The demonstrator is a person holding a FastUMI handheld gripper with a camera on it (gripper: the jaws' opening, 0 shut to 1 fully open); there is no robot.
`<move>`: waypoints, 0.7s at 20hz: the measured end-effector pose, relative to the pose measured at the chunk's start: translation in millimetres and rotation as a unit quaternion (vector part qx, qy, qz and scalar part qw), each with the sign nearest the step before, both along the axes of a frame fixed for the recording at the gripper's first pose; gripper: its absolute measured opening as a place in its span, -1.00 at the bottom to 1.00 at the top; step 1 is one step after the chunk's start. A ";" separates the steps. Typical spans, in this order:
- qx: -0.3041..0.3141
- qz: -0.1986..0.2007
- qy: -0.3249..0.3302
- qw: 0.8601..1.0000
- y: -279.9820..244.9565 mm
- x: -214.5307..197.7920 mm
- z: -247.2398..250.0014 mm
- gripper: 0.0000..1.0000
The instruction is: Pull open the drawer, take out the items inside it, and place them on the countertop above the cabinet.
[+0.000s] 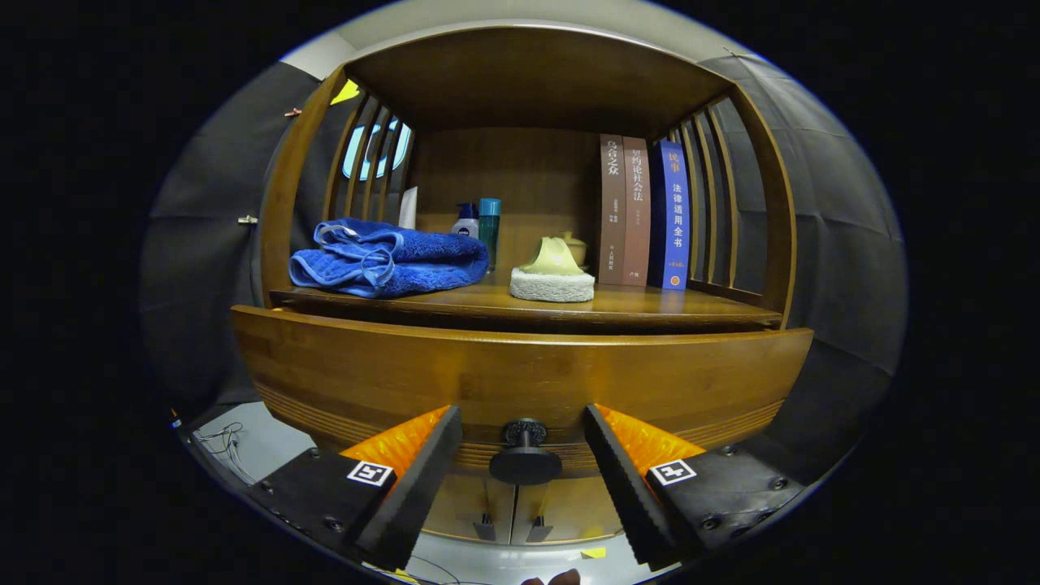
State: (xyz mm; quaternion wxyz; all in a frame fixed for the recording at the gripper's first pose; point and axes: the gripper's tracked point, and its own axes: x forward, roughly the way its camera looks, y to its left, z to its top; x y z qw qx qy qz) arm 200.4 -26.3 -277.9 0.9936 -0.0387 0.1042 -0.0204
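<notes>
Gripper view shows the claw (pixel 524 471) spread wide, holding nothing, with the drawer's round dark knob (pixel 525 457) between its fingers and neither finger touching it. Behind the knob, the drawer (pixel 520 378) front stands out from the cabinet, seemingly pulled partway; its inside is hidden. On the counter (pixel 650 307) above lie a folded blue towel (pixel 388 258), a pale sponge with a yellowish piece on it (pixel 552 272), some bottles (pixel 479 221) and three books (pixel 642 213). This fits either reaching for the knob or having let go after a pull, so the step stays unsettled.
</notes>
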 end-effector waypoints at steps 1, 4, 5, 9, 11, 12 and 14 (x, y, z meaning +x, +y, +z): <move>-0.006 0.000 0.002 1.000 0.0 5.5 -1.3 0.98; -0.016 0.000 0.006 1.000 -0.7 16.7 -2.8 0.98; -0.014 -0.001 0.006 1.000 0.0 19.4 -3.3 0.98; -0.010 -0.008 0.008 1.000 0.5 26.2 -2.6 0.98; -0.009 -0.008 0.004 1.000 1.7 26.9 -3.3 0.98; -0.008 -0.008 0.004 1.000 1.7 26.2 -3.4 0.98; -0.010 -0.009 0.006 1.000 1.5 26.1 -2.9 0.98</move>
